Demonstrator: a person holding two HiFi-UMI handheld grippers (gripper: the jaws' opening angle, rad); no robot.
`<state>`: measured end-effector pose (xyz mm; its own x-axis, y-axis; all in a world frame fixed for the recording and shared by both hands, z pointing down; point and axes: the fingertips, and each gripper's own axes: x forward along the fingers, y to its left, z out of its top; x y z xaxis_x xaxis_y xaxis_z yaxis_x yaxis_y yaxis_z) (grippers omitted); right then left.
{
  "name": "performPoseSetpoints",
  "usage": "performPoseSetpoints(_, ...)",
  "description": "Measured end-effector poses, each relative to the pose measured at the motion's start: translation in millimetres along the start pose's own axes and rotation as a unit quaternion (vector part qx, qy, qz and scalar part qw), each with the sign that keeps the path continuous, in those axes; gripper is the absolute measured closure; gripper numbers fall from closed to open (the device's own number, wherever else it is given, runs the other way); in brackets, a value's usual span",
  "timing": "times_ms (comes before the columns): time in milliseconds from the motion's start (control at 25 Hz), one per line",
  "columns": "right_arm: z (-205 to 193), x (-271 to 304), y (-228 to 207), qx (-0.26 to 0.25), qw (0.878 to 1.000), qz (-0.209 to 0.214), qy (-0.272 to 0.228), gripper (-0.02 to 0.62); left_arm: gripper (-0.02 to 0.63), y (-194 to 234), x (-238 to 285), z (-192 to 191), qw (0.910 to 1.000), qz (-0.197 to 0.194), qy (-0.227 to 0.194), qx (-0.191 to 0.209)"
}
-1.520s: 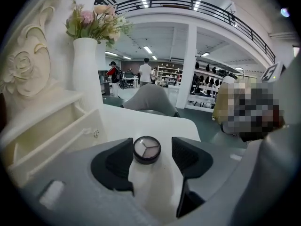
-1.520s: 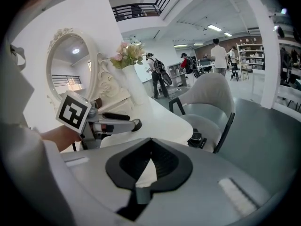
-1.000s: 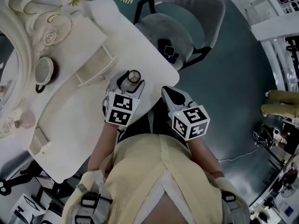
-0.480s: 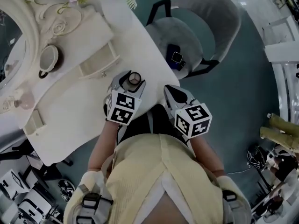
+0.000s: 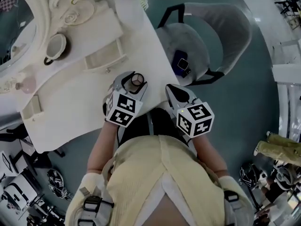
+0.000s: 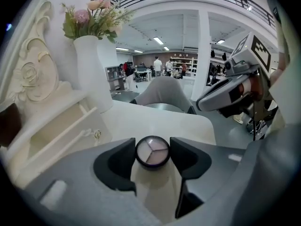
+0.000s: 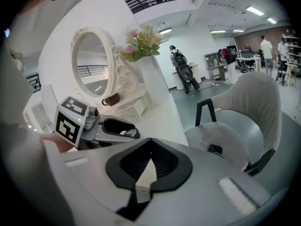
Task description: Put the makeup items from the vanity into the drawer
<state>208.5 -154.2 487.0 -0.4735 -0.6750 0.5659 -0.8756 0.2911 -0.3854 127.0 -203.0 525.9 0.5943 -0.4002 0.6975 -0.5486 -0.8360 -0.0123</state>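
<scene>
A round compact (image 6: 153, 151) with pale pink and white pans sits between the tips of my left gripper (image 6: 153, 154). The jaws are closing on it and both pads touch its rim. In the head view the compact (image 5: 137, 80) is over the near corner of the white vanity top (image 5: 80, 102), just in front of an open cream drawer (image 5: 104, 58), which shows nothing inside. My right gripper (image 5: 172, 92) hangs to the right of the vanity's edge, shut with nothing in it; its tips meet (image 7: 151, 140).
A dark cup (image 5: 56, 46), a pink bottle (image 5: 27, 84), a second small open drawer (image 5: 32, 108) and a white vase of flowers (image 6: 91, 69) stand on the vanity, with an oval mirror (image 7: 91, 65) behind. A grey chair (image 5: 207, 36) with a dark device (image 5: 181, 65) is at right.
The head view has swung, so the vanity and chair have slid and turned in the picture. The compact stays between the left jaws. Both grippers keep about the same place.
</scene>
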Motion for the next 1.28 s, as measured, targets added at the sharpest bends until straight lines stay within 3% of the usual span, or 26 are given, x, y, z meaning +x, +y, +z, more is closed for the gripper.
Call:
performPoseSetpoints(280,7.6,17.1,16.8,-0.022,0.999,0.027,0.006,0.592,0.37,5.0,-27.6,4.4,0.9999,0.006,-0.007,-0.013)
performPoseSetpoints(480,14.2,29.2,32.4,-0.032,0.999,0.042,0.008,0.592,0.368,20.0,-56.4,22.2,0.9983,0.013,-0.042,-0.038)
performPoseSetpoints(1040,53.9,61.1,74.2,-0.098,0.993,0.071,0.0,0.592,0.368,81.3,-102.2,45.3,0.9941,0.065,-0.085,-0.022)
performPoseSetpoints(1280,65.0,72.2,81.9,-0.115,0.99,0.077,0.002,0.592,0.368,113.4,-99.0,50.9,0.9918,0.102,-0.077,0.004)
